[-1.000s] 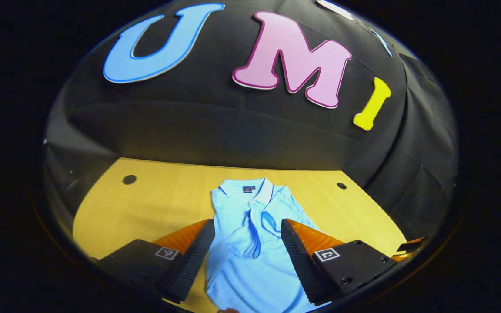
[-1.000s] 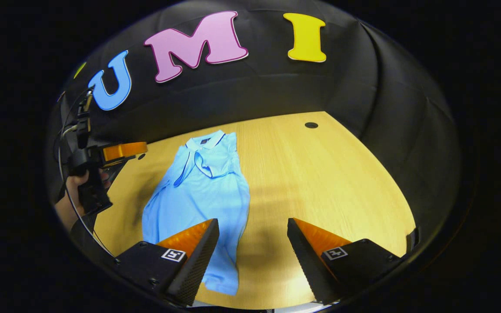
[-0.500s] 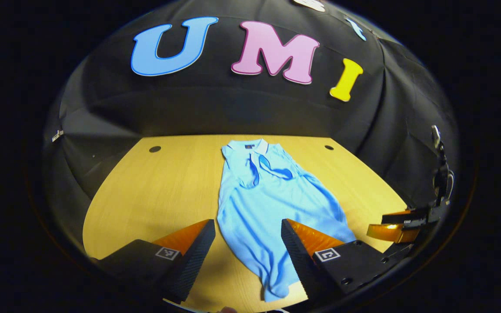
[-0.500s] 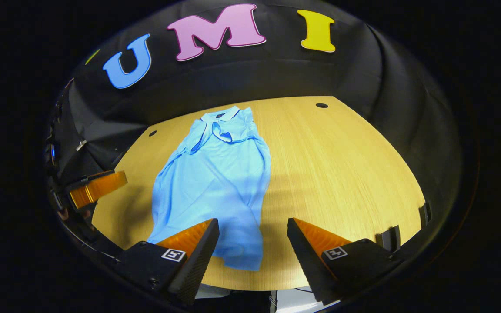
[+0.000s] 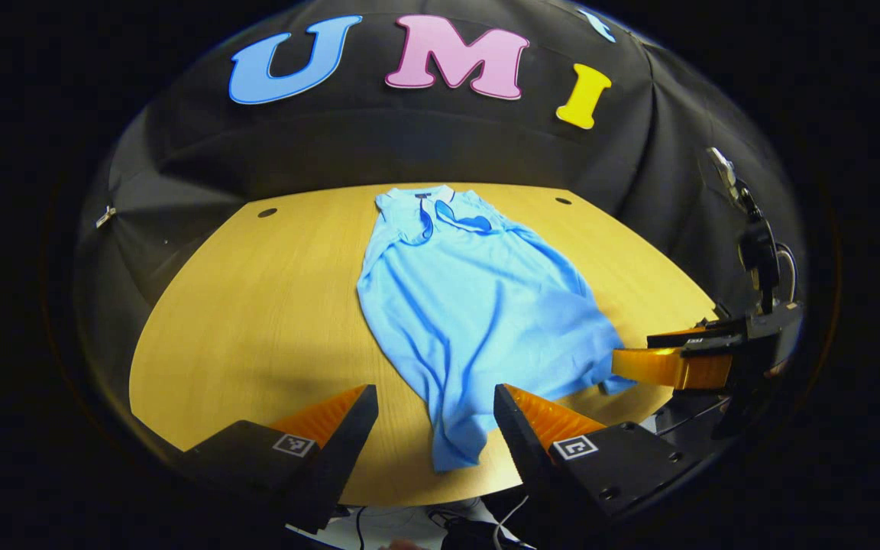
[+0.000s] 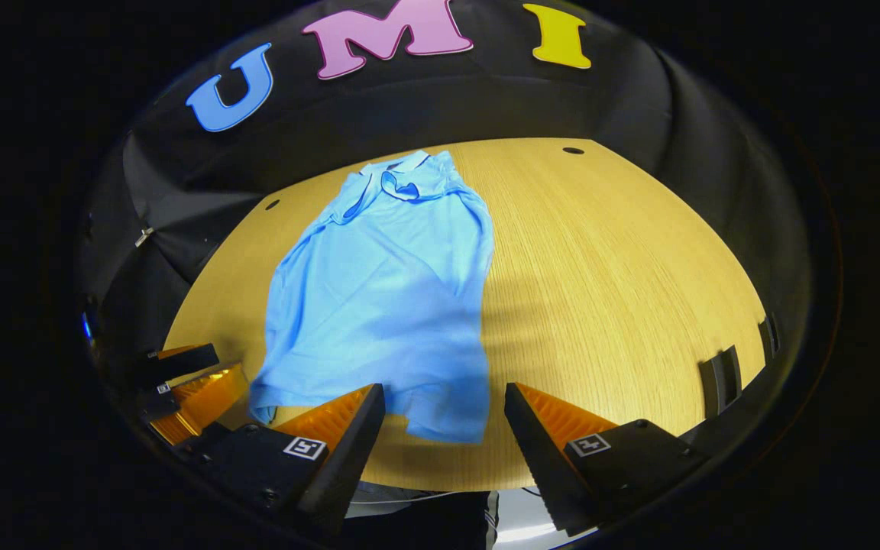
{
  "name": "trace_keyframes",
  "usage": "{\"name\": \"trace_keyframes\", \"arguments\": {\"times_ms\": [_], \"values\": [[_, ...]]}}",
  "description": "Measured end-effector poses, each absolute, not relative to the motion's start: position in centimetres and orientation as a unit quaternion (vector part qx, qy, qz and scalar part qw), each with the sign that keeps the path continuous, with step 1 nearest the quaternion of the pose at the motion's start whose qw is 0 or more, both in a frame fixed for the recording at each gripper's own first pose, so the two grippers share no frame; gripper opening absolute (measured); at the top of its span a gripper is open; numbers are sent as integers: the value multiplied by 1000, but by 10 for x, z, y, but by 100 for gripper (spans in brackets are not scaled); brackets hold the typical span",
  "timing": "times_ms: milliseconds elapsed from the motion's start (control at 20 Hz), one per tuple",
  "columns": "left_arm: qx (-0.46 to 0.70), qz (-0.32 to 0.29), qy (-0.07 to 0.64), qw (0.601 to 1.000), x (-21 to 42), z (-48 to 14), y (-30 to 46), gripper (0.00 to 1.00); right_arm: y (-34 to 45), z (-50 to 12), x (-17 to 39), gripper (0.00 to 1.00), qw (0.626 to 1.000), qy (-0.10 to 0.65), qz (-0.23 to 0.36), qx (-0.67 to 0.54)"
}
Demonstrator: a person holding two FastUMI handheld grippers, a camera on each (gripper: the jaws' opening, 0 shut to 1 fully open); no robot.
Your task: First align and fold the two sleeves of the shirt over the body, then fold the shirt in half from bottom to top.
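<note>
A light blue polo shirt (image 5: 478, 305) lies flat on the wooden table (image 5: 257, 305), collar at the far end, both sleeves folded in over the chest (image 5: 470, 223). My left gripper (image 5: 432, 393) stands open above the near left corner of the hem and holds nothing. In the left gripper view the right gripper (image 5: 673, 367) hangs by the hem's right corner. In the right gripper view the shirt (image 6: 386, 290) runs from far collar to near hem, and my right gripper (image 6: 444, 389) stands open over the hem's right part. The left gripper (image 6: 188, 382) sits low at the hem's other corner.
The table's near edge (image 5: 409, 496) lies just under both grippers, with cables (image 5: 448, 519) below it. Small dark holes (image 5: 267, 212) (image 6: 573, 150) mark the far corners. Bare wood (image 6: 600, 267) spreads right of the shirt. Black clips (image 6: 723, 374) sit on the right edge.
Both grippers have drawn back from the chest toward the table's near edge, so the whole shirt down to its hem shows now. Both stayed open. The shirt has not moved.
</note>
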State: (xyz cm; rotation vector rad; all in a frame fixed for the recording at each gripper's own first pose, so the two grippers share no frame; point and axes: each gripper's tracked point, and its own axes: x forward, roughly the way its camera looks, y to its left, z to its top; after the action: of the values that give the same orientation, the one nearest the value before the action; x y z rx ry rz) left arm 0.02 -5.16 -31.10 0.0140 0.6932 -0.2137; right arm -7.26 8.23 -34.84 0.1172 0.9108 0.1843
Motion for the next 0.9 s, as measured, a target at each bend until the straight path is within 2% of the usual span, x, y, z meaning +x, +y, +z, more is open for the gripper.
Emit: {"name": "trace_keyframes", "arguments": {"times_ms": [350,400,450,500,600,700,750,800,850,900], "values": [[17,-81,375,923,-12,-349,-56,97,80,-367,-71,99,890,445,86,52],[22,-79,384,920,-15,-356,-57,92,82,-369,-73,99,888,448,89,47],[33,-76,385,919,-19,-359,-56,92,83,-369,-73,99,891,444,91,37],[39,-82,370,924,-16,-356,-58,99,83,-372,-76,99,889,448,93,23],[33,-79,370,925,-16,-358,-58,99,80,-375,-77,98,889,447,96,-12],[31,-72,378,923,-17,-359,-59,98,80,-376,-78,88,889,445,103,-39],[34,-81,380,921,-18,-360,-64,95,83,-376,-80,79,888,444,111,-41],[40,-94,376,921,-16,-359,-69,90,85,-376,-80,78,887,444,119,-44],[44,-104,375,920,-16,-360,-75,77,84,-381,-78,60,886,445,120,-45],[49,-110,374,920,-15,-359,-79,63,81,-373,-82,46,888,443,117,-41]]}}
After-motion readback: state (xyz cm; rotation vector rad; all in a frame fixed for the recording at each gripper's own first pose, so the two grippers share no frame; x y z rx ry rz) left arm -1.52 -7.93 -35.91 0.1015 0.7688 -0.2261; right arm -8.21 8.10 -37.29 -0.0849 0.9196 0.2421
